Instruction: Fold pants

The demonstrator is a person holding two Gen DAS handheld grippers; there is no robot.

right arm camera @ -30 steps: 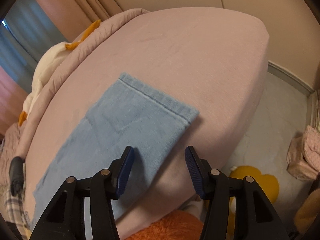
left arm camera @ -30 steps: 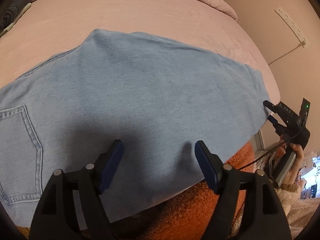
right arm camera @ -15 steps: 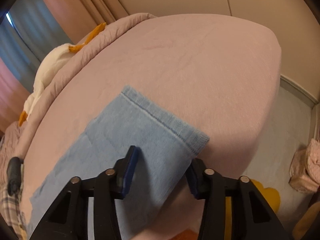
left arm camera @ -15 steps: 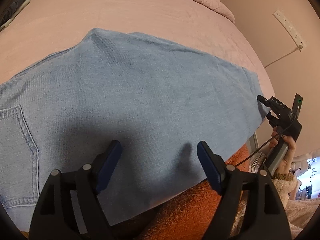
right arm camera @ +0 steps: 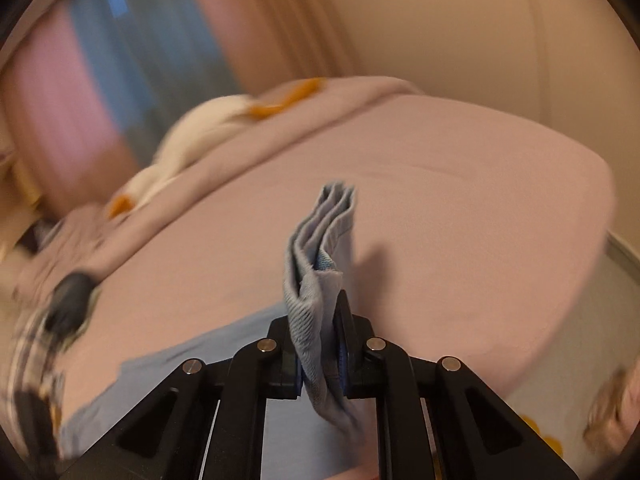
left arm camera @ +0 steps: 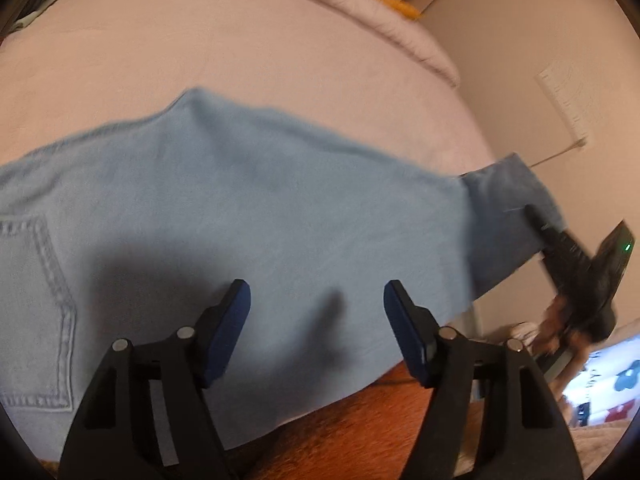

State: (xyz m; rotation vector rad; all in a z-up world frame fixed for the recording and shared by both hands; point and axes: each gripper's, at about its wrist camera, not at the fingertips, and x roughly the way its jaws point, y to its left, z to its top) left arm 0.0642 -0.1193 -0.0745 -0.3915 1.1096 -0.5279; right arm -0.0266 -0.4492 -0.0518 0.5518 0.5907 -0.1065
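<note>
Light blue jeans lie flat across the pink bed, back pocket at the left. My left gripper hovers over the jeans' near edge; its jaws are closing, with nothing pinched between them. At the right, my right gripper has the leg end lifted off the bed. In the right wrist view the right gripper is closing on the bunched hem, which stands up between the pads. The rest of the leg trails down to the left.
A rumpled duvet with a white and orange plush lies at the bed's far end. Orange fluffy fabric hangs below the near edge. A power strip is on the wall. A dark object on plaid cloth sits at the left.
My right gripper closed on the leg hem and lifted it off the bed, rolling as it rose. The left gripper's jaws narrowed a little, and it moved slightly.
</note>
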